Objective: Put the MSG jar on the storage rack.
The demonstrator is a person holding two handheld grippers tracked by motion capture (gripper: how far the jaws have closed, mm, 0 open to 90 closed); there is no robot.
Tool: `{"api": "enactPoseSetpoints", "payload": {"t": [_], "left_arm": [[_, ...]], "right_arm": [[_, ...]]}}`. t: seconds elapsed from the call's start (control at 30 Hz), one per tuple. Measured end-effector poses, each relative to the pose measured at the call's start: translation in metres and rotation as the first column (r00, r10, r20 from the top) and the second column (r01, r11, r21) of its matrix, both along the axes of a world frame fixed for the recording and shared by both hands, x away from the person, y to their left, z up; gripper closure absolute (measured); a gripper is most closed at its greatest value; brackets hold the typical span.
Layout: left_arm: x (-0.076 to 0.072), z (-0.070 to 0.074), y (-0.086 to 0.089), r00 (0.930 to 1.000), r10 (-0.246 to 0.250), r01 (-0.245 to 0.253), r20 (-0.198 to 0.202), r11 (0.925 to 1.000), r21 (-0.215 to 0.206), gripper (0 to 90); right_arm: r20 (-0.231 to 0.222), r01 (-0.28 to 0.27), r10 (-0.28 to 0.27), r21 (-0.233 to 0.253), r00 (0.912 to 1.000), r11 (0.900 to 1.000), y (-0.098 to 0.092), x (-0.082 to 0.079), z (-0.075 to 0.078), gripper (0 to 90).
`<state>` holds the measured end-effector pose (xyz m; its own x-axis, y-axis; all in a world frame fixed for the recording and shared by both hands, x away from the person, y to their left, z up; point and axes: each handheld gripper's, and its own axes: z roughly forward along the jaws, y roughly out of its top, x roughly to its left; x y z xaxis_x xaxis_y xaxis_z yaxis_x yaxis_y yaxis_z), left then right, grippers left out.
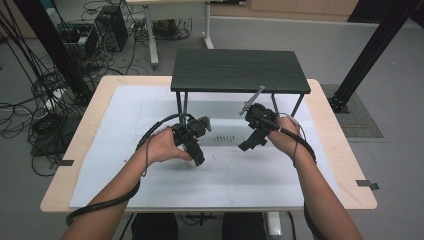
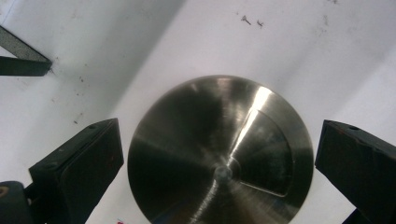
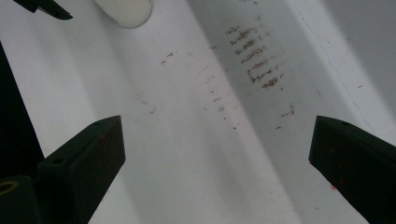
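Two grippers are being held over the white sheet (image 1: 125,170) that covers the table (image 1: 90,115), one in each of the person's hands.

The left gripper (image 1: 196,150) is being pointed down at the sheet. In the left gripper view, one round metal disc (image 2: 219,151) is lying flat on the sheet between its jaws. The jaws are spread wide, one at each side of the disc; whether they are touching its rim cannot be told.

Between the two grippers, one patch of small brown marks (image 1: 225,137) is showing on the sheet; the same rows of marks (image 3: 254,58) are being seen ahead in the right gripper view.

The right gripper (image 1: 251,142) is being held with its jaws released and wide apart, with bare sheet between them. One white rounded thing (image 3: 125,11) is being cut off by the top edge of its view.

Behind both grippers, one small black stand (image 1: 240,70) is being carried on thin legs. Farther back, at the left, cables (image 1: 30,100) are lying tangled on the floor.
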<state>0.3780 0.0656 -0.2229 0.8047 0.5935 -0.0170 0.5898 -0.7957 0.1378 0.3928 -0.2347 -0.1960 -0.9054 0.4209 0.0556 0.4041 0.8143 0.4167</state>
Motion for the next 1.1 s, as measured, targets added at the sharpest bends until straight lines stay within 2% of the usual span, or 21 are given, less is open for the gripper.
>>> {"api": "enactPoseSetpoints", "payload": {"t": [0.23, 0.37, 0.47, 0.67, 1.1], "left_arm": [[-0.0004, -0.0001, 0.0005, 1.0, 0.002, -0.002, 0.001, 1.0, 0.003, 2.2], [-0.0003, 0.0, 0.0001, 1.0, -0.006, 0.006, -0.003, 1.0, 0.004, 5.9], [0.0003, 0.0004, 0.0004, 1.0, 0.001, -0.001, -0.006, 1.0, 0.003, 10.3], [0.0005, 0.0034, 0.0025, 0.9999, 0.012, -0.012, -0.005, 0.9999, -0.008, 25.0], [0.0041, 0.0063, 0.006, 0.9994, 0.032, -0.032, -0.013, 0.9994, -0.014, 41.3]], "right_arm": [[0.001, 0.001, -0.001, 0.0, 1.0, 1.0, 0.0001, -0.0001, 0.0003, 3.6], [0.0, -0.002, 0.002, 0.0, 1.0, 1.0, 0.0013, 0.0002, -0.0001, 3.6], [0.0, -0.003, 0.003, -0.001, 1.0, 1.0, 0.0021, 0.0005, -0.0007, 3.6], [-0.001, -0.002, 0.002, -0.002, 1.0, 1.0, 0.0029, 0.0007, -0.0009, 3.6], [0.0, -0.003, 0.003, -0.001, 1.0, 1.0, 0.0039, 0.0005, -0.0013, 3.6]]}}
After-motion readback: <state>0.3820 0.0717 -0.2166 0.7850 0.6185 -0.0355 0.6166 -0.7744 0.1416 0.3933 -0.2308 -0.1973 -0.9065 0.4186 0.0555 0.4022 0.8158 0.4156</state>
